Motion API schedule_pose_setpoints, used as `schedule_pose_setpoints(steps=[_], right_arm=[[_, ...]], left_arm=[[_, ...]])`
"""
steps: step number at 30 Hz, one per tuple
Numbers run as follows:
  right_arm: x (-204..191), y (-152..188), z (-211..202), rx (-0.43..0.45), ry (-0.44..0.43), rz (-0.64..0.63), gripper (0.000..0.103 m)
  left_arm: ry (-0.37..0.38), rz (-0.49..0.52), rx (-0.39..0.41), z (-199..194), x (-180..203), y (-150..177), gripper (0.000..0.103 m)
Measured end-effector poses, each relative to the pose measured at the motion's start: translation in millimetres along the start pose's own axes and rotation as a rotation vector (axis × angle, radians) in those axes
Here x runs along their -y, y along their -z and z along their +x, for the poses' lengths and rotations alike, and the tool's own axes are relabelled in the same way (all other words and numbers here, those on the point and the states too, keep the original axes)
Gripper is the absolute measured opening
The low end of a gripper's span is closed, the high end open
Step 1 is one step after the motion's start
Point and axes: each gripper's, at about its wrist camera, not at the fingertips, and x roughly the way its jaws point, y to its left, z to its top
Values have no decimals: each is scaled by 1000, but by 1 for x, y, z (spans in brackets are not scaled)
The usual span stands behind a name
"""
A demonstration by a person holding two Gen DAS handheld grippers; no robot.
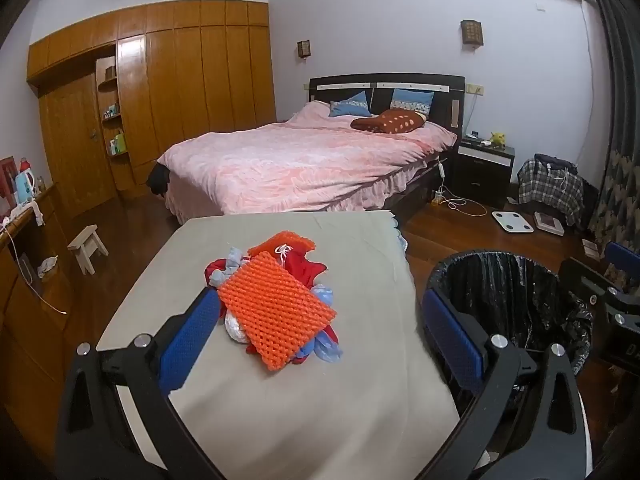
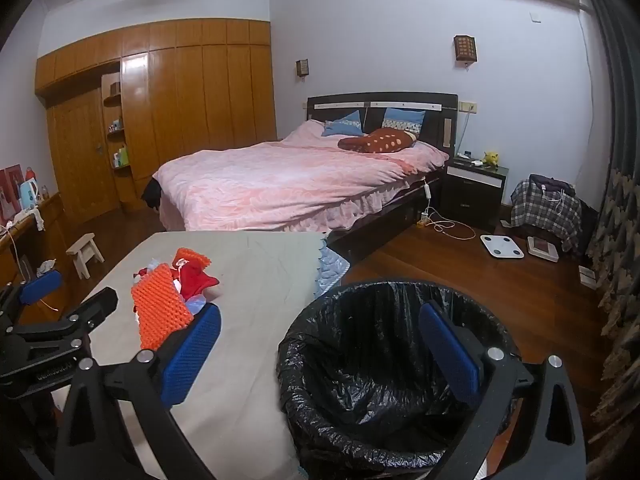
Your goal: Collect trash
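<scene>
The trash pile point(image 1: 276, 300) lies just ahead between the left gripper's point(image 1: 320, 336) wide-open, empty fingers, nearer than the right's point(image 2: 320, 348), equally spread over the bin point(image 2: 384, 364).

The grey cloth-covered table top point(image 1: 280, 400) is left bare on all sides of the heap of orange foam netting, red scraps and pale blue plastic bags point(image 1: 280, 304), so the heap can be approached from the near edge or from either side. The mouth of the round bin lined with a black plastic bag point(image 2: 360, 380) is left unobstructed from above, just beside the table's right edge. Bare wooden floor point(image 2: 460, 276) is seen between bin and pink-covered bed point(image 2: 288, 184).
</scene>
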Motion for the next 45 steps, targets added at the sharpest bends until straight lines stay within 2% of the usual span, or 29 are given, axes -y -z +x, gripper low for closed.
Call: schedule_pose_setpoints(steps=[45], right_arm=[[0,-1,2,2,1,3,97]], left_arm=[[-2,8,1,0,1,0,98]])
